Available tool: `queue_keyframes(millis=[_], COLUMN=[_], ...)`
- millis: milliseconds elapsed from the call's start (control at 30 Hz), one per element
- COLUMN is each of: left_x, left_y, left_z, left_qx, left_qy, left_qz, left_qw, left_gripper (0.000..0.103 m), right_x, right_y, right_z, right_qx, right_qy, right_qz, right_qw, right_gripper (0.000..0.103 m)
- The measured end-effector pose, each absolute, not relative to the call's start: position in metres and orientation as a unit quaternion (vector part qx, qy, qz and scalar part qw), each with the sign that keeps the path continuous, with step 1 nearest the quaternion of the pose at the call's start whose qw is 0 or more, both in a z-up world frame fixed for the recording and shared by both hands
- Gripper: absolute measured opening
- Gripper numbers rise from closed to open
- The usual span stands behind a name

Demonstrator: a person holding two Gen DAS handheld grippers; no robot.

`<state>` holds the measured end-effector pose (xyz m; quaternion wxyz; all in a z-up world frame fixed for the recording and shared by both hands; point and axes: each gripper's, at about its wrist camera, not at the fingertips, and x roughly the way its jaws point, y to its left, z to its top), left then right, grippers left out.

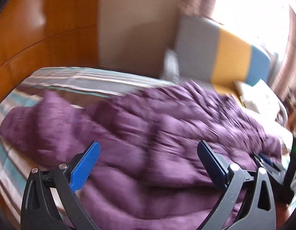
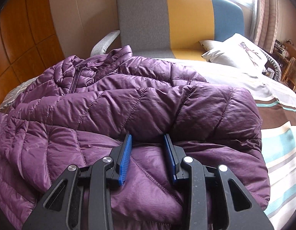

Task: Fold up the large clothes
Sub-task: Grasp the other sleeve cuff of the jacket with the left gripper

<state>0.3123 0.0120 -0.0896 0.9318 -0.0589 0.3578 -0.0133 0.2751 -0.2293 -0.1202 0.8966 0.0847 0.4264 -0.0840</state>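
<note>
A purple quilted puffer jacket (image 2: 109, 103) lies spread on the bed, collar and zip at the far left, with one sleeve folded across its body. My right gripper (image 2: 148, 136) rests low on the jacket, and its blue pads (image 2: 125, 157) pinch a bulge of the padded fabric just below the folded sleeve. The left wrist view is blurred. There my left gripper (image 1: 148, 143) hangs wide open above the jacket (image 1: 128, 118) with nothing between its pads. The right gripper's body with a green light (image 1: 293, 164) shows at that view's right edge.
The striped bedsheet (image 2: 278, 118) extends to the right of the jacket. A grey, yellow and blue sofa (image 2: 186, 15) stands beyond the bed with a white cushion (image 2: 238, 51) on it. Wooden panelling (image 2: 23, 38) is at the left and a wicker chair (image 2: 293, 71) at the far right.
</note>
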Motion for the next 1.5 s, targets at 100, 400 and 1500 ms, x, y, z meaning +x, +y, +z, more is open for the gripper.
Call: queue_keyframes(millis=[100, 400, 1500], left_x=[0.313, 0.317, 0.319], left_y=[0.078, 0.29, 0.328], left_z=[-0.085, -0.118, -0.121], left_qx=[-0.097, -0.249, -0.257], left_qy=[0.342, 0.363, 0.3], left_qz=[0.047, 0.262, 0.344], left_qw=[0.933, 0.859, 0.852], left_gripper=[0.101, 0.1, 0.004], right_x=[0.276, 0.275, 0.275], right_y=[-0.229, -0.228, -0.224], right_z=[-0.12, -0.12, -0.12], right_qx=[0.083, 0.079, 0.066], right_qy=[0.426, 0.427, 0.428], right_qz=[-0.085, -0.087, -0.092], right_qw=[0.897, 0.897, 0.897], right_gripper=[0.033, 0.033, 0.033])
